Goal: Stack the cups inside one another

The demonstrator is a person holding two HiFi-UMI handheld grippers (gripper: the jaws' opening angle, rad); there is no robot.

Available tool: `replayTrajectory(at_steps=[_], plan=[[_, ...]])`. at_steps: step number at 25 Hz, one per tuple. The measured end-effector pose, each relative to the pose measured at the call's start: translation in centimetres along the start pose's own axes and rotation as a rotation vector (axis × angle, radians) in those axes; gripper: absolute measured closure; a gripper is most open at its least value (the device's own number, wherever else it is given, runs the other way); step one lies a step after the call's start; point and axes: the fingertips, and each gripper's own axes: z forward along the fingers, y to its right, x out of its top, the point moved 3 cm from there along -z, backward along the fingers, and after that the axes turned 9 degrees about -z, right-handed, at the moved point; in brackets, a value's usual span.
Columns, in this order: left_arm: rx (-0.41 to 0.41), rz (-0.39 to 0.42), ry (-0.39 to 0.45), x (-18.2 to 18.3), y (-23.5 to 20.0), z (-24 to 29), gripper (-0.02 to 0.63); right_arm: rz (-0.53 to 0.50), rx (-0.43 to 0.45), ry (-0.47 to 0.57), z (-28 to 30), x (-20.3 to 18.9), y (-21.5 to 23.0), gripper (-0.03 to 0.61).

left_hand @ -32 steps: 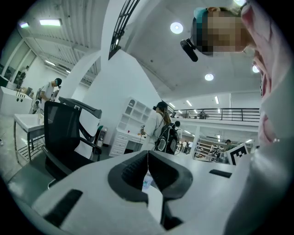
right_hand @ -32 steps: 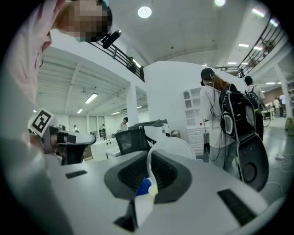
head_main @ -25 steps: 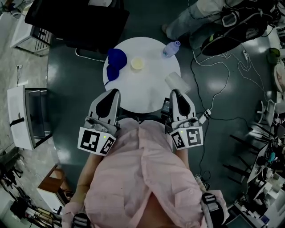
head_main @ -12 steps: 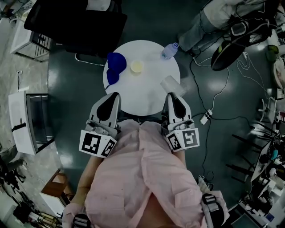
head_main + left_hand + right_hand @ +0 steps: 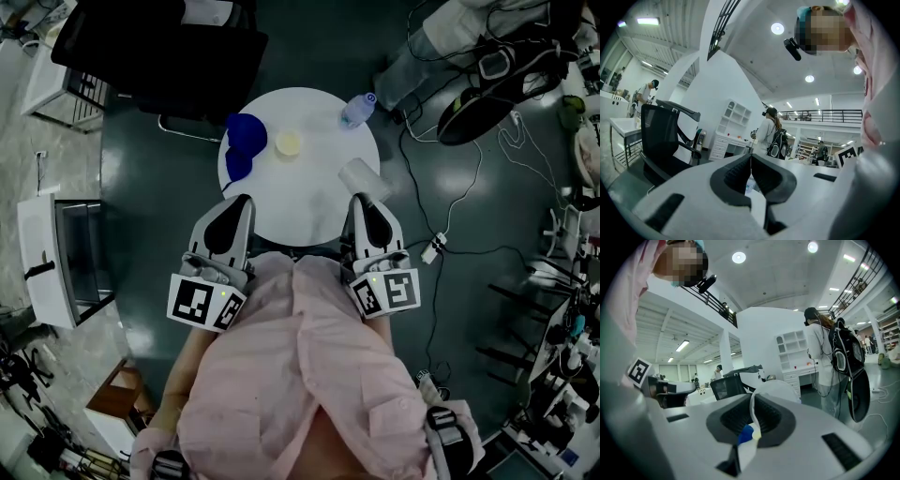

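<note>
Over by the near left rim of the round white table (image 5: 300, 202), the left gripper (image 5: 240, 201) hangs level, its jaws pressed together on nothing; it sits where it sat a second ago, and its own view shows the dark pads meeting in one thin line. Further in on the tabletop lie the blue cups (image 5: 241, 145), bunched so close that I cannot count them; just beside them to the right stands a pale yellow cup (image 5: 288, 142), mouth up; neither has been touched. Toward the far right rim stands a clear bottle (image 5: 358, 106). Nearer, at the right side of the table, the white cup (image 5: 359, 176) is pinched by its rim in the right gripper (image 5: 362, 199); the jaws are nearly closed, with only the thin cup wall between the pads. Compared with a second ago, cup and gripper have slid a little inward, toward the yellow cup; over the last half second they have hardly shifted. Beyond the table a person (image 5: 825, 357) with a backpack stands on the dark floor.
</note>
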Motion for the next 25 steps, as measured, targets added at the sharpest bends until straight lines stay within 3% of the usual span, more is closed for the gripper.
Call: replayTrajectory(at_steps=[9,19,25], plan=[[0.009,-0.015,0.006,0.0,-0.6,-0.1,0.594,-0.054,-0.020,-0.012,0.2,0.3,0.9,0.535],[0.001,-0.021,0.010,0.1,-1.2,0.4,0.594,-0.248,0.027,-0.028,2.2,1.2,1.2,0.535],[-0.011,-0.032,0.009,-0.3,-2.9,0.8,0.594,-0.291,0.043,-0.043,4.4,0.4,0.6,0.535]])
